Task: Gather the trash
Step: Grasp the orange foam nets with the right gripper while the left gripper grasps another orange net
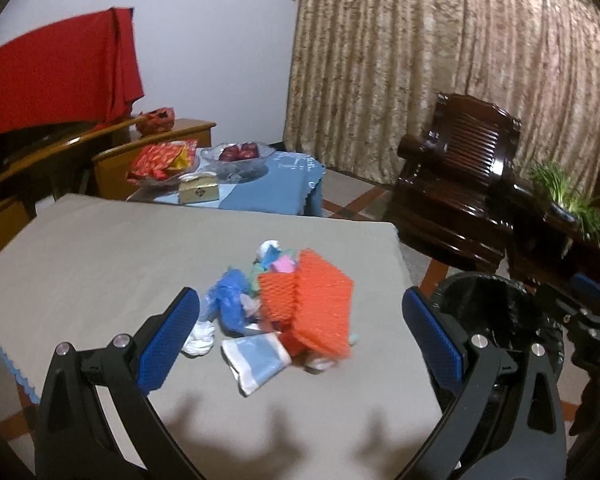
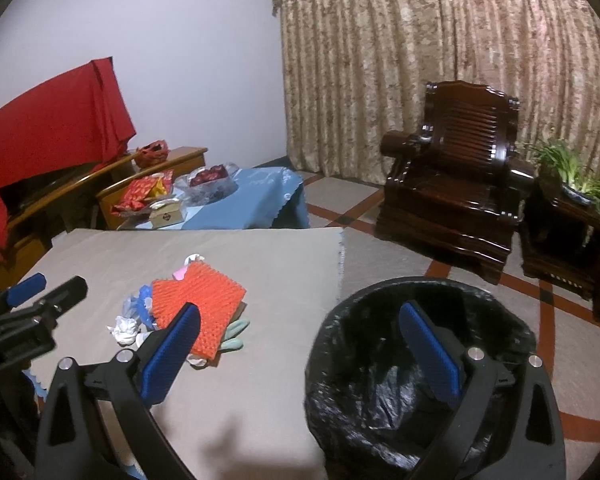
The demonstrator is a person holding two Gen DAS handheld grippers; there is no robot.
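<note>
Both grippers, left (image 1: 300,322) and right (image 2: 300,344), are held wide apart, empty. Orange foam net (image 1: 316,304) should probably be pinched first, then dropped into the bin (image 2: 420,364).

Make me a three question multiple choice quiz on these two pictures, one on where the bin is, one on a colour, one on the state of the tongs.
1. Where is the bin?
A. On the floor off the table's right edge
B. On the table
C. On the armchair

2. What colour is the foam net atop the trash pile?
A. Green
B. Orange-red
C. Black

3. What state are both tongs in?
A. Both shut on trash
B. One open, one shut
C. Both open and holding nothing

Answers:
1. A, the black-lined bin stands on the floor by the table's right edge.
2. B, the net is bright orange-red.
3. C, the left tongs and the right tongs show blue pads spread wide with nothing gripped between them.
</note>
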